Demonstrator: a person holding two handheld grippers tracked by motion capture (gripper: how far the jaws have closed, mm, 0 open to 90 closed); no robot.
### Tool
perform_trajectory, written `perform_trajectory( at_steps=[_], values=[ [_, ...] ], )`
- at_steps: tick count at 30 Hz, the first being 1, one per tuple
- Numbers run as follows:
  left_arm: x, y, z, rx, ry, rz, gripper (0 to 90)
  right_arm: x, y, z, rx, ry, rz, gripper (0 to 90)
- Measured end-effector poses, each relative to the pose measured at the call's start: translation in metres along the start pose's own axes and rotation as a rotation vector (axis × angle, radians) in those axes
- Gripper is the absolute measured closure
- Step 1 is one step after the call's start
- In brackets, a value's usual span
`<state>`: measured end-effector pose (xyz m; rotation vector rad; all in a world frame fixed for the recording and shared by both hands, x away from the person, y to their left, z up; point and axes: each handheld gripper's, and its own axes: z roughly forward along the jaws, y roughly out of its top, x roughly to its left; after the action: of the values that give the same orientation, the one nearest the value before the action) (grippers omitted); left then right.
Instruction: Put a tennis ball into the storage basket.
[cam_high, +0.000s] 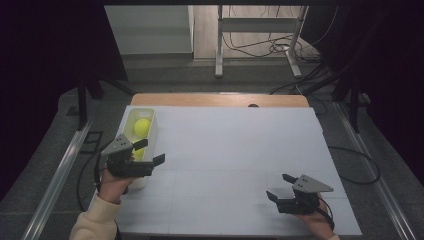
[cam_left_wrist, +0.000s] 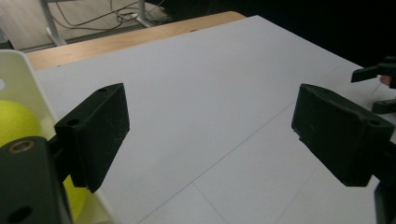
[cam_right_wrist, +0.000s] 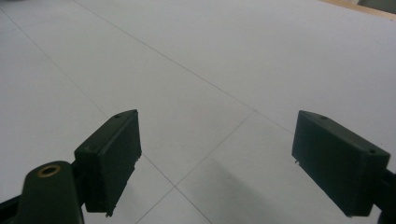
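A white bin (cam_high: 153, 131) stands at the table's left side with a yellow-green tennis ball (cam_high: 142, 127) in its far half. A second yellow ball (cam_left_wrist: 14, 122) lies nearer, partly behind my left gripper (cam_high: 149, 152). That gripper hovers over the bin's near right edge, open and empty; in the left gripper view its jaws stand wide apart (cam_left_wrist: 208, 135) with the bin wall (cam_left_wrist: 24, 74) at the left. My right gripper (cam_high: 280, 187) is low at the table's front right, open, with only bare white tabletop between its jaws (cam_right_wrist: 215, 158).
The white table surface (cam_high: 235, 150) has thin seam lines and a wooden strip (cam_high: 220, 100) along its far edge. Beyond it stand a metal desk frame (cam_high: 257, 40) and loose cables on the floor. Dark curtains flank both sides.
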<state>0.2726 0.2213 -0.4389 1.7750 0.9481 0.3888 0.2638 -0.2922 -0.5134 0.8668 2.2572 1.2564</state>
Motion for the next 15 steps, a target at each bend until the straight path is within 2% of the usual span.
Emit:
perform_trajectory(
  at_steps=[3,15],
  values=[
    [-0.008,-0.002,0.001,-0.016,-0.021,0.015,11.9,0.001,0.0,0.0,0.001,0.001,0.0,16.1],
    [-0.028,-0.02,0.01,-0.017,-0.083,0.058,11.8,0.004,0.0,-0.001,-0.002,0.011,-0.007,16.1]
  ],
)
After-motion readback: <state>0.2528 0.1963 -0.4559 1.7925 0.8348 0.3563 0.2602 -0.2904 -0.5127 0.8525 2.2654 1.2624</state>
